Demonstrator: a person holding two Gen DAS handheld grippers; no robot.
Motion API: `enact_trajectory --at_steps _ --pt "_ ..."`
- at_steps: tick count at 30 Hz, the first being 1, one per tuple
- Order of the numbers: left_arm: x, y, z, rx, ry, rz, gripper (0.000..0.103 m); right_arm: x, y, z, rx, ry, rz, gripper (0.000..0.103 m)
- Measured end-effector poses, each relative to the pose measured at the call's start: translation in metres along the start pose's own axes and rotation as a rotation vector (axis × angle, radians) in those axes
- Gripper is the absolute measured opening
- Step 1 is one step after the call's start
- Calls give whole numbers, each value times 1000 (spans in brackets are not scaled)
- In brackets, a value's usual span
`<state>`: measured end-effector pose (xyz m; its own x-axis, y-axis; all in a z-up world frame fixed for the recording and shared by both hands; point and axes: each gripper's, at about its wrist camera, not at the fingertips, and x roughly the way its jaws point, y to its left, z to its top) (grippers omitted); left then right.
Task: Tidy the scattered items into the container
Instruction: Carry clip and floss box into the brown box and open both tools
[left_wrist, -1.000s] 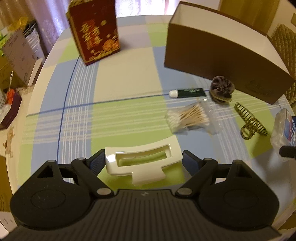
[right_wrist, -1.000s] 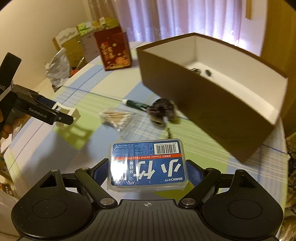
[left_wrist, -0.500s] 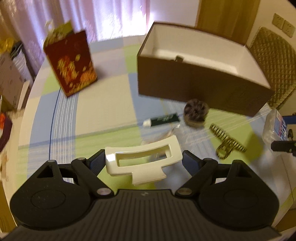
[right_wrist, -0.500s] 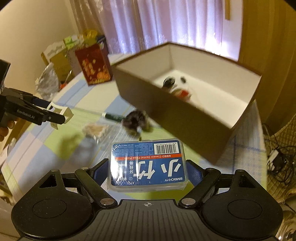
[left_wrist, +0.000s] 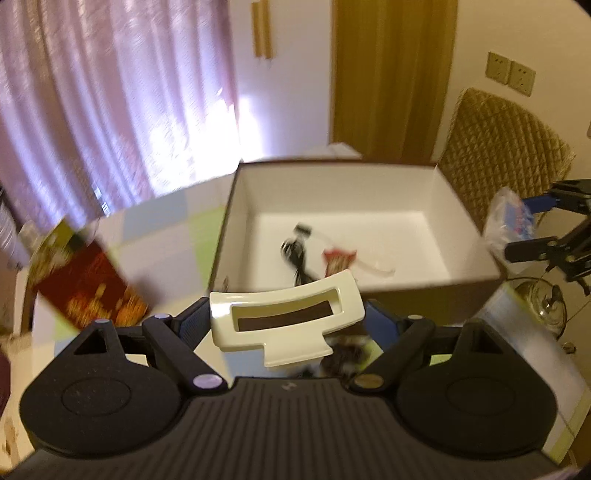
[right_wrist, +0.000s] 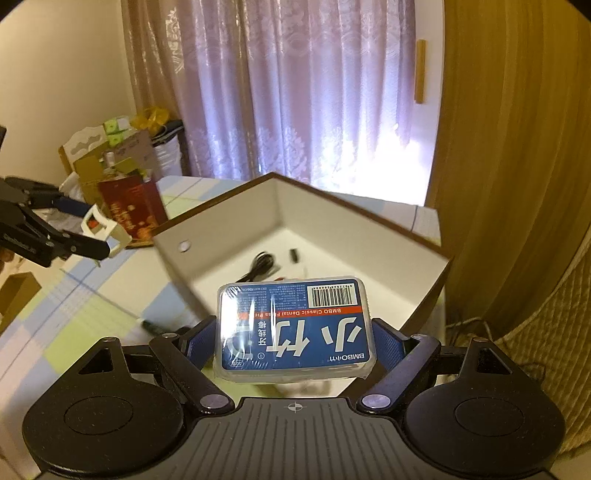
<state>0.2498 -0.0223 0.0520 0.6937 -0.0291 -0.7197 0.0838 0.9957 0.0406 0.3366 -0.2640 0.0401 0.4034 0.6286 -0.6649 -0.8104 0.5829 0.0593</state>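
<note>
My left gripper (left_wrist: 288, 325) is shut on a cream plastic holder (left_wrist: 286, 325), held in the air just before the near wall of the brown box (left_wrist: 424, 295). My right gripper (right_wrist: 293, 332) is shut on a blue dental floss pick case (right_wrist: 295, 328), raised at the box's (right_wrist: 221, 229) near corner. The white box floor holds a black cable (left_wrist: 295, 254) and a red packet (left_wrist: 338, 260). A dark scrunchie (left_wrist: 345, 356) shows blurred under the left gripper. In the right wrist view the left gripper (right_wrist: 94, 232) hangs at far left with the holder (right_wrist: 105, 229).
A red gift bag (left_wrist: 86, 291) stands on the checked tablecloth (right_wrist: 55, 325) left of the box. A dark tube (right_wrist: 153, 326) lies on the cloth. A quilted chair (left_wrist: 506, 155) is behind the box on the right. Cartons and bags (right_wrist: 110, 151) pile up beside the curtain.
Both grippers have risen and tilted up toward the box, each keeping its item. The box interior now fills the middle of both views; the scattered items have dropped out of sight.
</note>
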Motion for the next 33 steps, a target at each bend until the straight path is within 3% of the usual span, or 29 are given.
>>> enact_trajectory --at_steps 6,12,21,25,33 --pt "40 -17 44 42 25 -115 85 34 -28 20 -53 39 23 88" --pt "91 -43 61 111 98 -224 85 65 -53 21 -145 96 90 88" --pt "163 -78 61 239 245 -268 85 111 -68 18 -339 210 144 88" --pt "187 -89 54 296 317 -252 85 127 -71 21 -418 258 164 88" --pt "215 -90 40 296 418 -234 85 149 -72 17 -509 334 228 88"
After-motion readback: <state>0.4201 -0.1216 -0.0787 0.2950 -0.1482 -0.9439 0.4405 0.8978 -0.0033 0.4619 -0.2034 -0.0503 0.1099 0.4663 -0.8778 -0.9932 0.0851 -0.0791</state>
